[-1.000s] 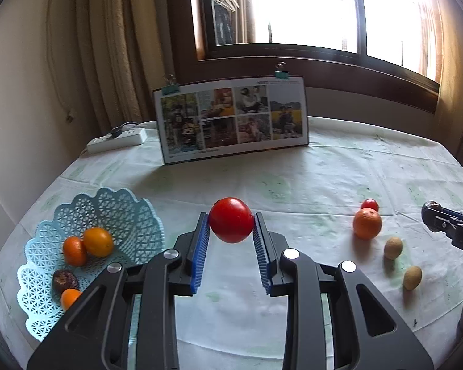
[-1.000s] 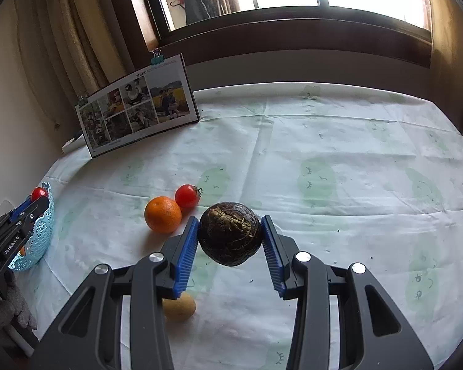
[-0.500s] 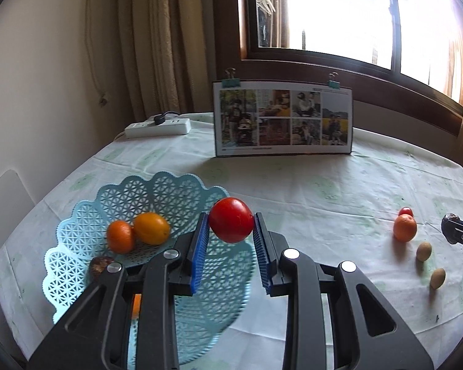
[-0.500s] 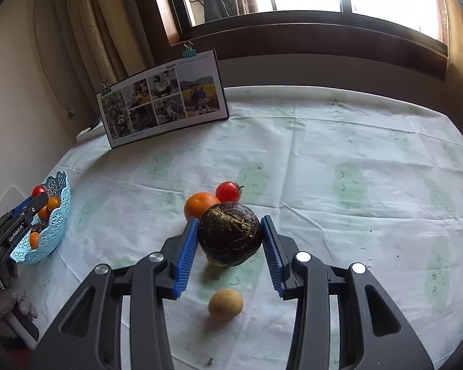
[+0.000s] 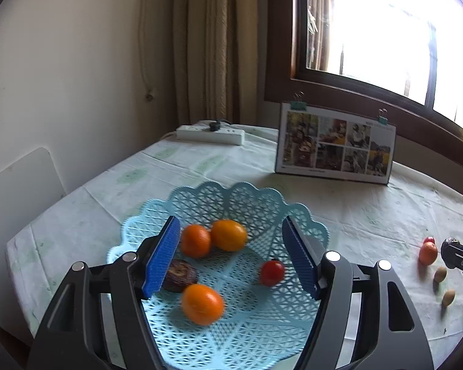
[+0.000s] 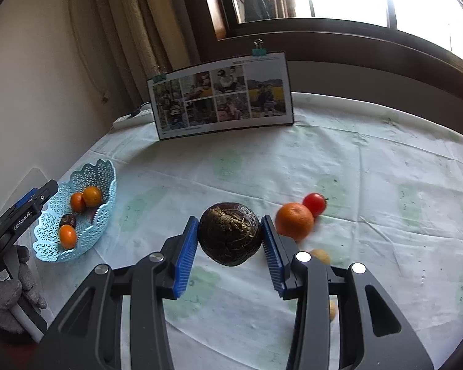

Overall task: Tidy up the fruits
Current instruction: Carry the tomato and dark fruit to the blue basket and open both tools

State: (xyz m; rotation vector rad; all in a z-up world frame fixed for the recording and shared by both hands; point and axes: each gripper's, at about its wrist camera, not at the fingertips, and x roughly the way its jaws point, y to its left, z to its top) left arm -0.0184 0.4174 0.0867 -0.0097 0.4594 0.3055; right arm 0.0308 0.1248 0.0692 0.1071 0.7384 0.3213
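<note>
My left gripper is open above the light-blue lattice basket. A red tomato lies in the basket near the right finger, slightly blurred. Three oranges and a dark brown fruit also lie in it. My right gripper is shut on a dark round wrinkled fruit above the tablecloth. To its right on the table are an orange, a small tomato and a brown kiwi. The basket is at the left in the right wrist view.
A clipped photo board stands at the back of the round table, with a white power strip to its left. A wall and curtain lie behind. A grey-gloved hand holds the left gripper.
My left gripper swung over the basket, opened and let go of the red tomato, which now lies in the basket. My right gripper moved left, still holding the dark fruit.
</note>
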